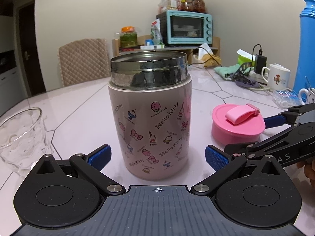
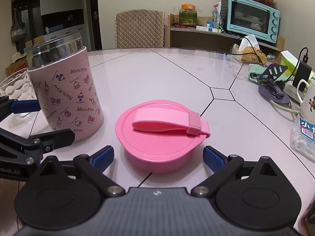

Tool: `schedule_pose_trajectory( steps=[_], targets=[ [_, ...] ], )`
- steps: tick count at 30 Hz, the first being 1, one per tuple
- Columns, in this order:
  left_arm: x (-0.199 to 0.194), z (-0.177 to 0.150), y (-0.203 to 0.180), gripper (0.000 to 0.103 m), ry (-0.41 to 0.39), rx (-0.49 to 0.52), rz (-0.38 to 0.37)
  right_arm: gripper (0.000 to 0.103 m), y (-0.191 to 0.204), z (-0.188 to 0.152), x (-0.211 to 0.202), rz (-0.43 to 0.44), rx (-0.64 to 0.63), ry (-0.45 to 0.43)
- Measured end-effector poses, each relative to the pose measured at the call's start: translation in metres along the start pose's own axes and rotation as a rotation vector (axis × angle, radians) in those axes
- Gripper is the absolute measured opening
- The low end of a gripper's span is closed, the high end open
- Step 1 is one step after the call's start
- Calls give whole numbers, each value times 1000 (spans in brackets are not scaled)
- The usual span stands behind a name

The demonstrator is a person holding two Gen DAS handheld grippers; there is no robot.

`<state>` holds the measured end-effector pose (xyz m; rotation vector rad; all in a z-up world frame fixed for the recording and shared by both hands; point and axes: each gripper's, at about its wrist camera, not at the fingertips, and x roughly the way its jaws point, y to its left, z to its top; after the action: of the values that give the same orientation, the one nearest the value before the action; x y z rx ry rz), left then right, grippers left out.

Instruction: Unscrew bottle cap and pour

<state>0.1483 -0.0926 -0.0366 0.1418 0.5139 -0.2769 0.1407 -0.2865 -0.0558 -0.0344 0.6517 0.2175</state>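
1. The bottle (image 1: 151,116), a squat pink flask printed with cartoon motifs, stands upright at the centre of the left wrist view on the pale table (image 1: 78,106). Its steel mouth is open and uncapped.
2. In the right wrist view the same bottle sits at the left of the frame, upright.
3. The cap (image 2: 161,135), pink with a looped strap folded across its top, rests flat on the table at lower centre of the right wrist view, just right of the bottle and apart from it.
4. The right gripper (image 2: 158,156) has its jaws spread wide on either side of the cap; the blue pads (image 2: 213,160) stand clear of the cap's rim, not pressing it.
5. The left gripper (image 1: 157,156) is also open, its pads flanking the bottle's base with a gap on each side. Nothing is gripped.
6. A clear glass (image 1: 21,135) stands empty at the left edge of the left wrist view, beside the bottle.
7. Further out, upper right of the frame: a teal toaster oven (image 2: 254,19) on a shelf with jars on top.
8. Right edge: a white mug (image 1: 278,78), a blue thermos (image 1: 307,45) and a charging cable.
9. A quilted chair back (image 2: 139,27) stands behind the table.
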Motion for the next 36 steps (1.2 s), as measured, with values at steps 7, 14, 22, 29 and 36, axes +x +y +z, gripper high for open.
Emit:
schedule_pose_trajectory(
  steps=[7,14,22,29,36],
  targets=[
    [-2,-3,-1,103,6,11,2,99,-1,-3,-3,-8,11,5],
    [-4,-5,-2,103,19,25,4,100,-2,-8,-8,-10,22,10],
    [-8,-7,-5,103,29,37,3,100,-4,-14,-15,-8,36,6],
    [-13,-9,-10,103,40,50,4,100,-3,-20,-24,-2,41,3],
    [-21,-12,-15,103,42,49,10,100,-1,-27,-33,8,49,-4]
  ],
)
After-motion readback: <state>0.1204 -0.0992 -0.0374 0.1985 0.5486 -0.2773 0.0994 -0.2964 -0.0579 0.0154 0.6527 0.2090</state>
